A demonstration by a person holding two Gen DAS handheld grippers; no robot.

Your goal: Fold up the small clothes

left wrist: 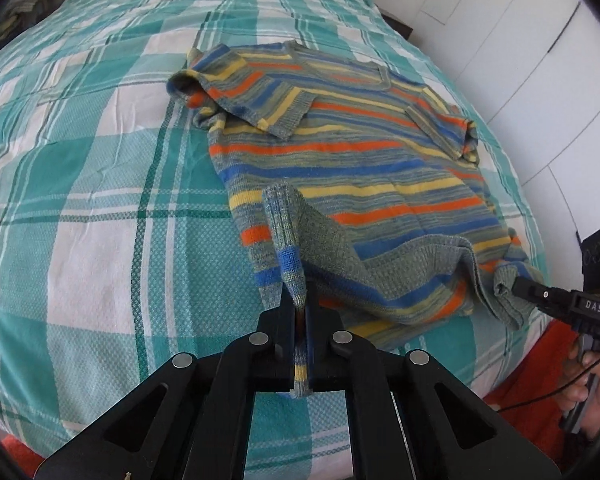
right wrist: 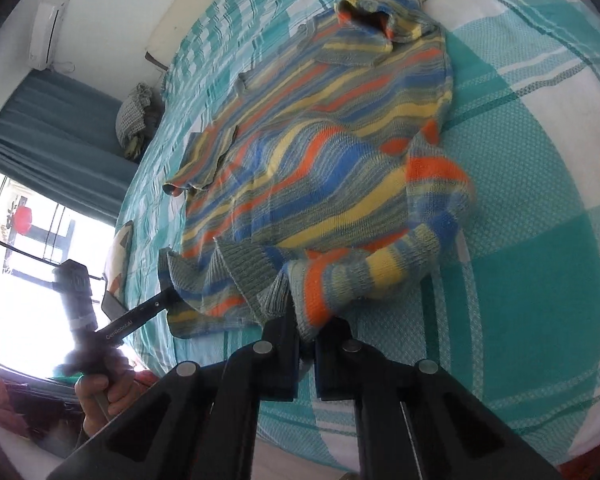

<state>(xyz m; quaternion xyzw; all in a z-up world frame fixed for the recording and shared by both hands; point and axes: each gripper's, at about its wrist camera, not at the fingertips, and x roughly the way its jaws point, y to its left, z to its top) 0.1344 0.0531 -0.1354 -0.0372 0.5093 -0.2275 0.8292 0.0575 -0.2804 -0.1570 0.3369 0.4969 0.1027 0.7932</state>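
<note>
A small knitted sweater (left wrist: 360,160) with orange, yellow, blue and grey stripes lies flat on the bed, sleeves folded in over its chest. My left gripper (left wrist: 300,308) is shut on the near left corner of its ribbed hem, which stands up in a peak between the fingers. Its other hem corner is pinched in my right gripper (left wrist: 514,286), seen at the right edge with a hand (left wrist: 592,384) on its handle. In the right wrist view the right gripper (right wrist: 306,320) is shut on a bunched fold of the sweater (right wrist: 320,140). There the left gripper (right wrist: 166,300) grips the hem at the left.
The bed carries a teal and white plaid cover (left wrist: 100,200). A checked cloth bundle (right wrist: 134,116) sits at the far side of the bed. White wardrobe doors (left wrist: 520,20) stand to the right, and a bright window (right wrist: 40,240) with a blue curtain (right wrist: 52,128) lies beyond the bed.
</note>
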